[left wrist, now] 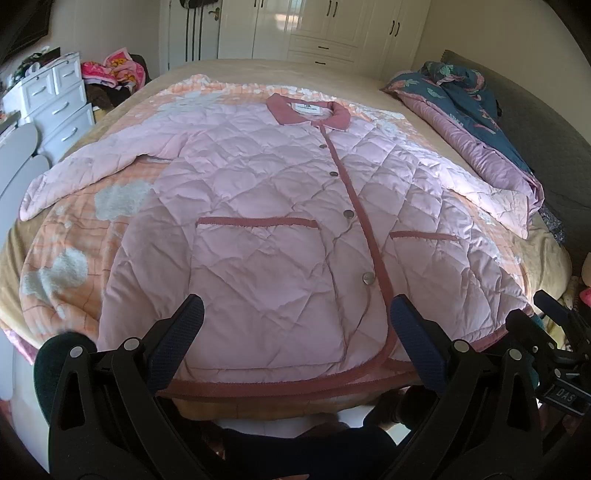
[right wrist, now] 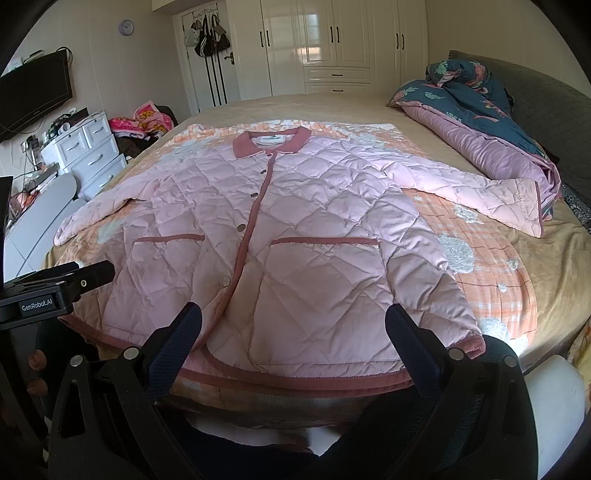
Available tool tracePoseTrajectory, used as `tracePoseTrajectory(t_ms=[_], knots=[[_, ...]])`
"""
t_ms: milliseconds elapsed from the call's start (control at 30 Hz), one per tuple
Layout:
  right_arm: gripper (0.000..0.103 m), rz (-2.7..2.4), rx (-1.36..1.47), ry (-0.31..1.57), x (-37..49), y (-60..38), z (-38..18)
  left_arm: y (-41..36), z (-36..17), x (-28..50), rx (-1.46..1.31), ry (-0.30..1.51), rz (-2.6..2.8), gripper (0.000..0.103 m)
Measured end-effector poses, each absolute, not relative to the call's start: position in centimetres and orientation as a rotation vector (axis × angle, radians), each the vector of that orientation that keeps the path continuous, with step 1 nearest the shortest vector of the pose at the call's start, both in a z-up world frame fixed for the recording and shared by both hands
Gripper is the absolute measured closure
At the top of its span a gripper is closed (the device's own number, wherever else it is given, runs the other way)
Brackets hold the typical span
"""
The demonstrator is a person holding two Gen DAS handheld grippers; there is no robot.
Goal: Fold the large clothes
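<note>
White wardrobe [right wrist: 332, 40], white drawer chest [right wrist: 90, 147], crumpled blue floral duvet [right wrist: 469, 96], wall clock [right wrist: 126, 27].

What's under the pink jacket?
An orange checked blanket with white fluffy patches lies under the pink jacket, on the tan bedsheet. The blanket's middle is covered by the jacket, unseen.

Jacket [left wrist: 280, 221] lies flat on a blanket [left wrist: 70, 236] on the bed [right wrist: 332, 105], collar [left wrist: 309, 112] at far end, hem nearest me, sleeves out to both sides. My left hand-held gripper [left wrist: 297, 332] and right hand-held gripper [right wrist: 293, 334] hang over the hem, jaws wide, nothing btwn. Bunched quilt [right wrist: 476, 110] far right; drawers [right wrist: 92, 151] left; wardrobe [right wrist: 332, 40] behind bed.
</note>
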State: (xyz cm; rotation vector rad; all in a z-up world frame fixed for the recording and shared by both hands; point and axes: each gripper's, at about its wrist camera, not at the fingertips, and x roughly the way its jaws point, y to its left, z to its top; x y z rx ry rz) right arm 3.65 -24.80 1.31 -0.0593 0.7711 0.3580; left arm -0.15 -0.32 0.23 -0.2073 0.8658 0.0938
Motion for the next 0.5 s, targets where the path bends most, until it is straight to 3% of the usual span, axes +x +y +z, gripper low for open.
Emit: tracePoseTrajectory(t_ms=[500], knots=[[0.004, 0.356, -0.059, 0.770, 3.65, -24.81, 1.37, -0.41, 0.24, -0.14, -0.206, 0.862, 0.094, 0.008]])
